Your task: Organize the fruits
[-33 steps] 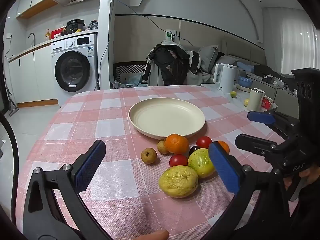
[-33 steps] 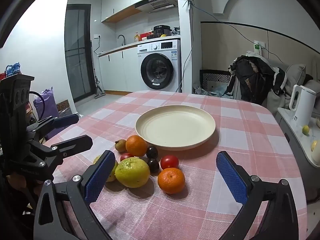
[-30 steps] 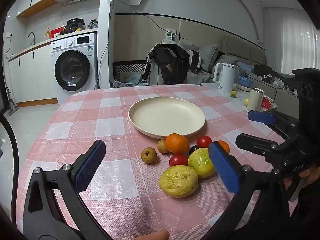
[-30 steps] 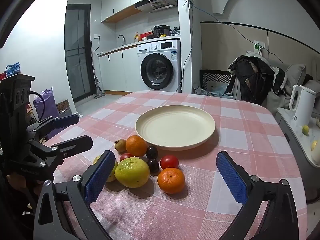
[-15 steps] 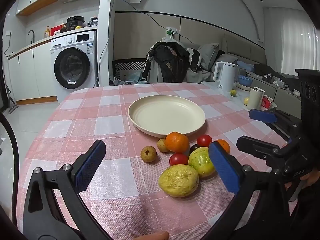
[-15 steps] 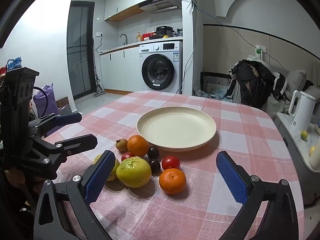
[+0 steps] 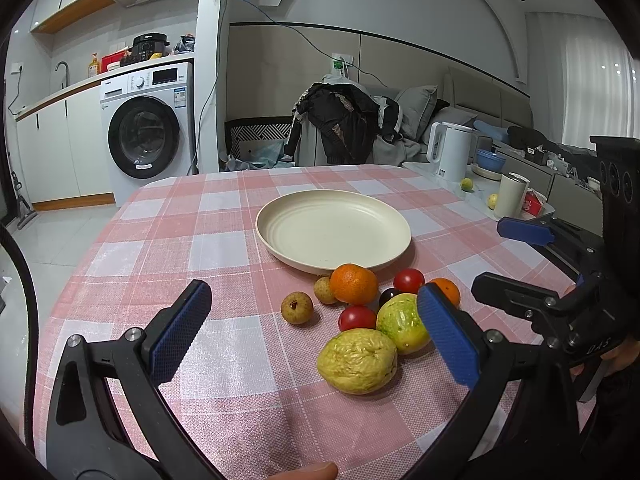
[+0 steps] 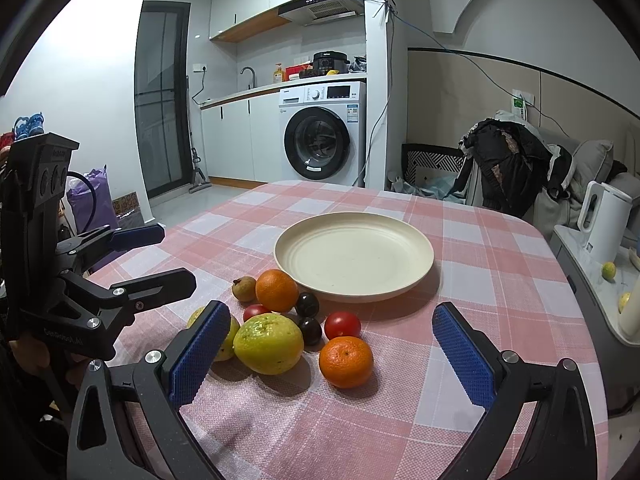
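Observation:
An empty cream plate (image 7: 333, 232) (image 8: 353, 255) lies mid-table on the pink checked cloth. In front of it is a cluster of fruit: two yellow-green guavas (image 7: 357, 360) (image 8: 268, 343), two oranges (image 7: 353, 283) (image 8: 346, 361), red tomatoes (image 7: 408, 280) (image 8: 342, 325), dark plums (image 8: 307, 304) and small brown fruits (image 7: 297, 307). My left gripper (image 7: 316, 340) is open, above the table near the front guava, holding nothing. My right gripper (image 8: 330, 356) is open around the near orange's side of the cluster, also holding nothing. Each gripper shows in the other's view.
The table's edge (image 8: 576, 292) runs close on the right, beside a counter with a white kettle (image 8: 604, 224) and a cup (image 7: 508, 194). A washing machine (image 7: 146, 126) and a chair piled with dark clothes (image 7: 344, 124) stand behind the table.
Both views have shifted slightly; the grippers have risen or tilted a little toward the plate. The fruits and plate have not moved, and both grippers stay open.

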Demonstrator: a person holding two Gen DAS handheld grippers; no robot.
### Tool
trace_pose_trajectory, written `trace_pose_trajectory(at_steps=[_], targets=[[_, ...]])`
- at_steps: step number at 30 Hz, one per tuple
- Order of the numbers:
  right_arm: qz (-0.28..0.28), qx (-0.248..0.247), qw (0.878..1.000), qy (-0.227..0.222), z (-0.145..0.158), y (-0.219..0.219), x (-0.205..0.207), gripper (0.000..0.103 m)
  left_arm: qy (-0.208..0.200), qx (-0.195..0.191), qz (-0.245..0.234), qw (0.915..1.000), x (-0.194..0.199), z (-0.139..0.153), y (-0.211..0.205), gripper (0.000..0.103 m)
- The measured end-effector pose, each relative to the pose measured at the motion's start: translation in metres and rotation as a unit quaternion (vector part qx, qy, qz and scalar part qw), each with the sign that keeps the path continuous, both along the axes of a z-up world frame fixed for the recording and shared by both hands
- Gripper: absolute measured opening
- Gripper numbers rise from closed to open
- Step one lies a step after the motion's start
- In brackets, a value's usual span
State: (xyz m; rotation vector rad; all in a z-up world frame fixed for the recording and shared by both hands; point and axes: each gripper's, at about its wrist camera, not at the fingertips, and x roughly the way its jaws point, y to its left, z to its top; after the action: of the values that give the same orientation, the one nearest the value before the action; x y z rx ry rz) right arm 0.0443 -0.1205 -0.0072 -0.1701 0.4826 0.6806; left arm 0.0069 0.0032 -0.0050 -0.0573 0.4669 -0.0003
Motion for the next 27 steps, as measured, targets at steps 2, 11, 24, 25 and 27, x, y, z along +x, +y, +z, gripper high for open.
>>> trace_pose_trajectory(at_steps=[2, 11, 24, 25, 27], targets=[[0.0, 0.0, 1.0, 0.0, 0.0, 0.0001, 0.0001, 0.103, 0.0, 0.0, 0.0, 1.0, 0.0002, -0.0001, 0.0001, 0.103], [0.0, -0.001, 1.0, 0.0, -0.0001, 0.0004, 0.0, 0.103, 0.0, 0.0, 0.0, 1.0, 0.0007, -0.0004, -0.0002, 0.103], [0.002, -0.002, 1.0, -0.001, -0.0011, 0.0012, -0.0002, 0.103, -0.002, 0.002, 0.0, 1.0, -0.0014, 0.0001, -0.0008, 0.103], [0.001, -0.003, 1.0, -0.002, -0.0011, 0.0014, -0.0002, 0.103, -0.003, 0.002, 0.0, 1.0, -0.0015, 0.0002, -0.0008, 0.103], [0.002, -0.002, 1.0, -0.002, -0.0009, 0.0012, -0.0002, 0.103, -0.003, 0.002, 0.0, 1.0, -0.0013, 0.0001, -0.0008, 0.103]])
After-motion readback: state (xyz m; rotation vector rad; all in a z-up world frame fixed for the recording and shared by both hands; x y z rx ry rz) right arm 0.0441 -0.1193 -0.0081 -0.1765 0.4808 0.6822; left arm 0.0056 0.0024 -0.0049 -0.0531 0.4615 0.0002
